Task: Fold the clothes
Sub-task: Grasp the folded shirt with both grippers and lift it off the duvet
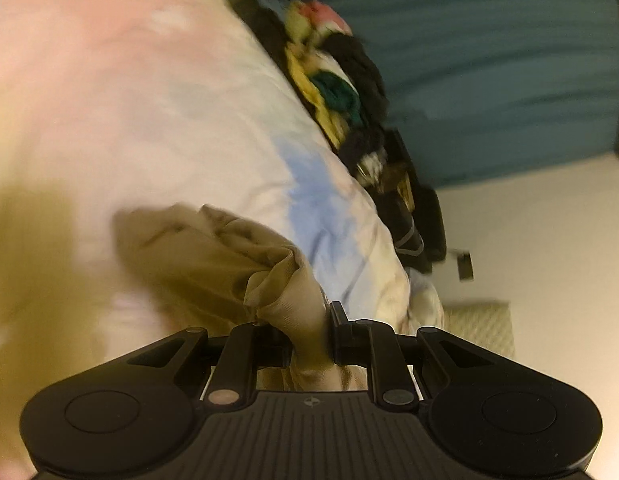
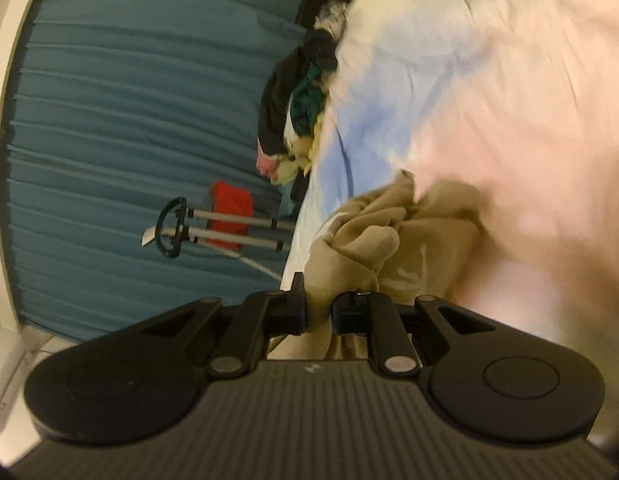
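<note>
A tan garment [image 1: 197, 256] hangs bunched over a bed with a pale pink, white and blue cover [image 1: 149, 100]. My left gripper [image 1: 309, 336] is shut on a fold of the tan garment, which passes between its jaws. In the right wrist view the same tan garment [image 2: 409, 232] is bunched, and my right gripper [image 2: 319, 316] is shut on another fold of it. Both views are tilted sideways and blurred. The bed cover [image 2: 489, 80] fills the right of that view.
A pile of mixed dark, yellow and green clothes [image 1: 341, 92] lies along the far edge of the bed, also in the right wrist view [image 2: 301, 104]. Teal curtains [image 2: 129, 120] hang behind. A metal-handled trolley with a red bag [image 2: 229, 220] stands by the curtain.
</note>
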The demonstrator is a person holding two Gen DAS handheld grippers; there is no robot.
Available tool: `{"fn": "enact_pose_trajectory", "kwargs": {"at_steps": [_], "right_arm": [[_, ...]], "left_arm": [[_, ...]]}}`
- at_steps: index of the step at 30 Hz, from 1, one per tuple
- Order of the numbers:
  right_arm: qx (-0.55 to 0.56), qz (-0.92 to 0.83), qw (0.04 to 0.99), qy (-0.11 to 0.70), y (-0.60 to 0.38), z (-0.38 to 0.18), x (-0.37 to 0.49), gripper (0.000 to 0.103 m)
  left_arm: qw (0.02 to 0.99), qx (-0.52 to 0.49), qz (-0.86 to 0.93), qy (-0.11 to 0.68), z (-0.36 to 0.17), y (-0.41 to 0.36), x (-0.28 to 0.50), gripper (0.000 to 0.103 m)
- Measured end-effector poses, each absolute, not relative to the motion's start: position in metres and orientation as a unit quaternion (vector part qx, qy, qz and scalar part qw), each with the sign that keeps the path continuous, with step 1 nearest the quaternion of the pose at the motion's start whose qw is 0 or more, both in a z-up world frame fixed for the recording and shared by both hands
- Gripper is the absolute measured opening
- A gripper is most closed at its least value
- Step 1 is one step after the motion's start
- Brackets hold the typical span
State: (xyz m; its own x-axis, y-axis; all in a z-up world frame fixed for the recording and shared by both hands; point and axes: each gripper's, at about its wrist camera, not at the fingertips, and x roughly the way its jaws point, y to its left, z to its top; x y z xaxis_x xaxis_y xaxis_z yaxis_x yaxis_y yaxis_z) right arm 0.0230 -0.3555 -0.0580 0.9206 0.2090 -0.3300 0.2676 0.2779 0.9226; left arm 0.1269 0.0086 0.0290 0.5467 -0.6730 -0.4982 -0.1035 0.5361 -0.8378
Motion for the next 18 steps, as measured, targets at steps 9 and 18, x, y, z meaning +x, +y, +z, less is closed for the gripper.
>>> {"fn": "enact_pose_trajectory", "kwargs": {"at_steps": [9,18], "right_arm": [[0.525,-0.071,0.835,0.15,-0.466,0.004,0.129,0.015],[0.48,-0.109,0.866,0.084,-0.55,-0.01,0.225,0.014]], "left_arm": [[0.761,-0.43,-0.234,0.425,0.069,-0.142,0.274,0.019],[0.802,-0.366,-0.297,0.366,0.064,-0.265,0.387,0.019]]}}
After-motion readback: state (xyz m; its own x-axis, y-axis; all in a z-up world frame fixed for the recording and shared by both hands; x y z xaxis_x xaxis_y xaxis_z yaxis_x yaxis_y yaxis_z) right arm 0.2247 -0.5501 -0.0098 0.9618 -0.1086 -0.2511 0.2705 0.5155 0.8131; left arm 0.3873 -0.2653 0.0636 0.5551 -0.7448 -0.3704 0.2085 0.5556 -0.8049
